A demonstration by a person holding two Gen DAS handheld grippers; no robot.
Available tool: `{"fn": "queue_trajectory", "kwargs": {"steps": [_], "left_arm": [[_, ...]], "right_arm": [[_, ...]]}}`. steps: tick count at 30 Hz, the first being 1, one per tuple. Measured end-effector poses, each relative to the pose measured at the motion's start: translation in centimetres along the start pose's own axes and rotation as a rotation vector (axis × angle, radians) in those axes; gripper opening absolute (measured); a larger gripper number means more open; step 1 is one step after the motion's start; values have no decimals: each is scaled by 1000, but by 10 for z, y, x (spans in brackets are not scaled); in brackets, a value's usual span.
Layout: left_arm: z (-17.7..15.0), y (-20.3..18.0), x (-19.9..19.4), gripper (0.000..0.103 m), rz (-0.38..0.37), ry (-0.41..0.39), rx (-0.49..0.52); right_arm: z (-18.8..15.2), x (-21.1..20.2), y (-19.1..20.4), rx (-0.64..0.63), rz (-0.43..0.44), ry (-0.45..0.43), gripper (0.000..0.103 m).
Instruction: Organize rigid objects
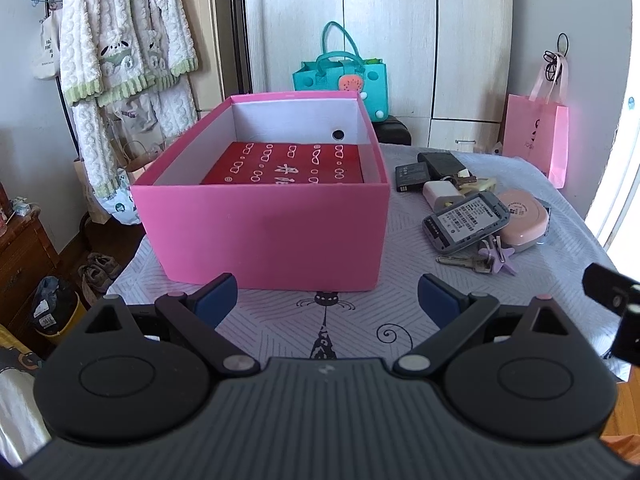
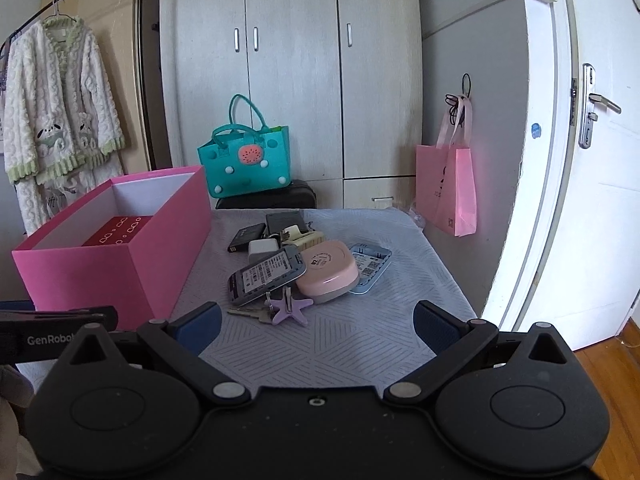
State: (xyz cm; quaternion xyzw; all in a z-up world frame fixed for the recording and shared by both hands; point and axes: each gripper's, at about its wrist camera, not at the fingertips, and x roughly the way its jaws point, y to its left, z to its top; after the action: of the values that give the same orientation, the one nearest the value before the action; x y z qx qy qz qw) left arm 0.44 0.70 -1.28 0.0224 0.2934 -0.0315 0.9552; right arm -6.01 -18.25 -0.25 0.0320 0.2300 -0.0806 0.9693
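Fingers of left gripper [image 1: 326,300] and right gripper [image 2: 317,322] spread wide, holding nothing; pink box [image 1: 276,236] left, cluttered gadget pile [image 2: 296,268] right on bench [image 2: 400,320].

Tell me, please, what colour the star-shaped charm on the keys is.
Light purple; the charm shows best in the right wrist view, lying beside the keys.

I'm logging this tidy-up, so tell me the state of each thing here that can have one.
Left tool: open, empty.
Right tool: open, empty.
Pink box: lid off, red item inside.
Phone: back cover off, label showing.
Pink case: closed.
Wardrobe doors: shut.
White door: ajar.
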Motion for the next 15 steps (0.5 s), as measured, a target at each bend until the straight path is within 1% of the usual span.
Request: {"fn": "queue_trajectory", "kwargs": {"steps": [8, 11, 15], "left_arm": [[-1, 0, 0, 98, -13, 6, 14], [1, 0, 3, 95, -38, 30, 18], [9, 0, 2, 95, -88, 48, 43]], "right_arm": [[-1, 0, 1, -5, 4, 9, 103], [0, 3, 1, -7, 9, 15, 103], [-2, 8, -3, -4, 17, 3, 103]]}}
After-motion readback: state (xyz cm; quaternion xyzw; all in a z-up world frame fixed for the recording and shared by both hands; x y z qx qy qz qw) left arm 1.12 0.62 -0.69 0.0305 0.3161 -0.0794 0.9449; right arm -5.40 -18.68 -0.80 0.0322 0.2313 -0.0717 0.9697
